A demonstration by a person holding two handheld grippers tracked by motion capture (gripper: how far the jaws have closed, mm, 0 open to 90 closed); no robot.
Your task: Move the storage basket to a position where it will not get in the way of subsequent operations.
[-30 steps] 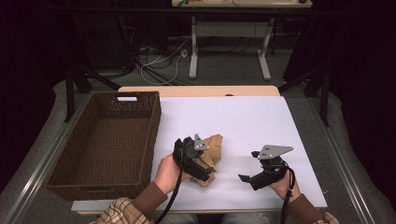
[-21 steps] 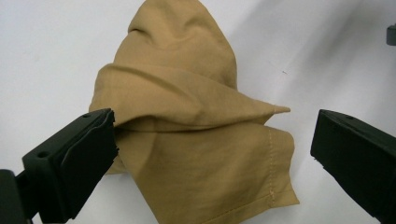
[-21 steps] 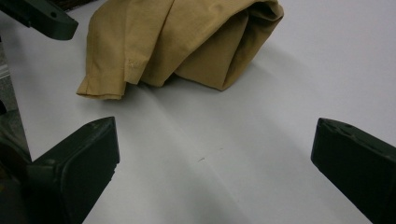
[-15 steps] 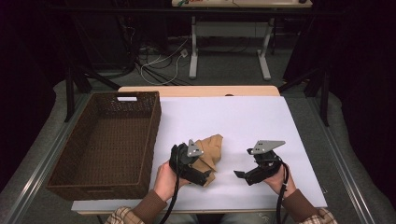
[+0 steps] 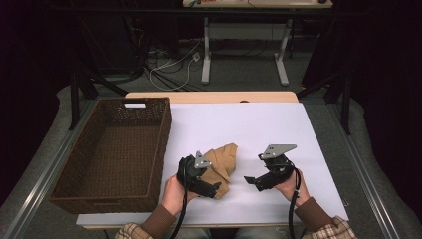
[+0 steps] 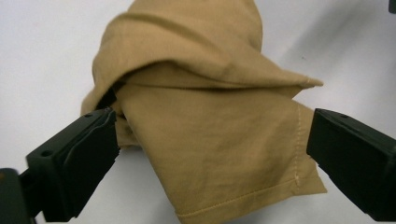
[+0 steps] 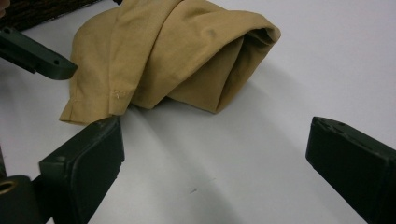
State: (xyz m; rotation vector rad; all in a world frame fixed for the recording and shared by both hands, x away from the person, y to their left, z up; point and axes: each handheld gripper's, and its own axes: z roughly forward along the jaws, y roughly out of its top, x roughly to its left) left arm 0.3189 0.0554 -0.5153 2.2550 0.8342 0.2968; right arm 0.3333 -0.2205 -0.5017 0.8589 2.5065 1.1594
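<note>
A crumpled tan cloth lies on the white table top, just right of the basket. My left gripper is at the cloth's near edge. In the left gripper view its jaws stand wide apart, one on either side of the cloth's hemmed corner, so the left gripper is open. My right gripper sits on the table to the right of the cloth and points left at it. The right gripper is open over bare table, with the cloth a short way ahead and one left gripper jaw beside it.
A dark brown wicker basket with nothing inside fills the table's left side. A wooden strip runs along the far edge. Beyond it stand table legs and cables on the floor. Bare white table top lies beyond and right of the cloth.
My left gripper has drawn back toward the near edge and now straddles the cloth's near corner. The right gripper has shifted left toward the cloth. The cloth lies about as before.
</note>
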